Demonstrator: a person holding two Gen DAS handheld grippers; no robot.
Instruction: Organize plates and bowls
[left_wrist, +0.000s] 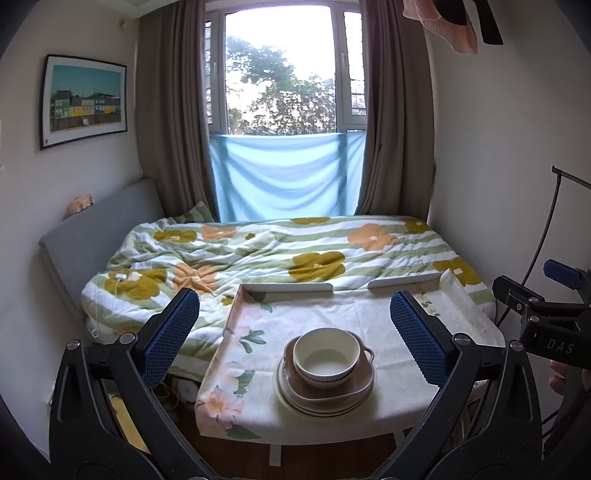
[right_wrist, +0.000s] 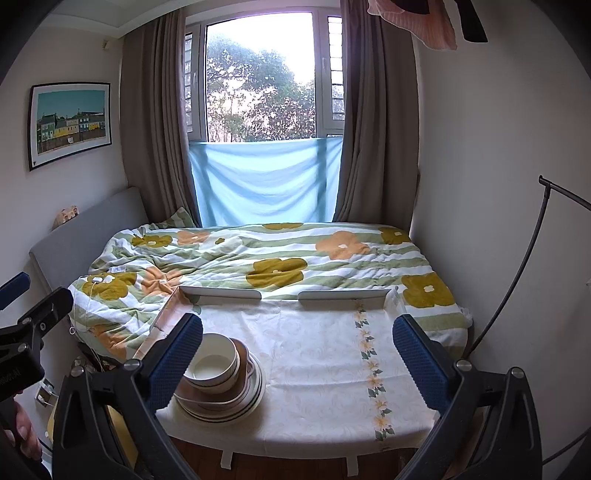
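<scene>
Round, glossy cream bowl (left_wrist: 326, 357) nested in a brown squarish handled dish (left_wrist: 332, 387), stacked on round cream plates (left_wrist: 314, 406) with dark rim lines, sitting on the floral tablecloth (left_wrist: 332, 310) near the table's front edge. Left gripper (left_wrist: 295, 332) gaping, empty, blue dimpled pads (left_wrist: 171, 332) framing the stack. Right gripper (right_wrist: 297, 354) likewise spread wide, stack behind its left pad. Rumpled flowered quilt (left_wrist: 277, 251) beyond.

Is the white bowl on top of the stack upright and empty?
Upright and empty: the white bowl sits mouth-up on the brown dish, its bare inside visible in both views.
</scene>
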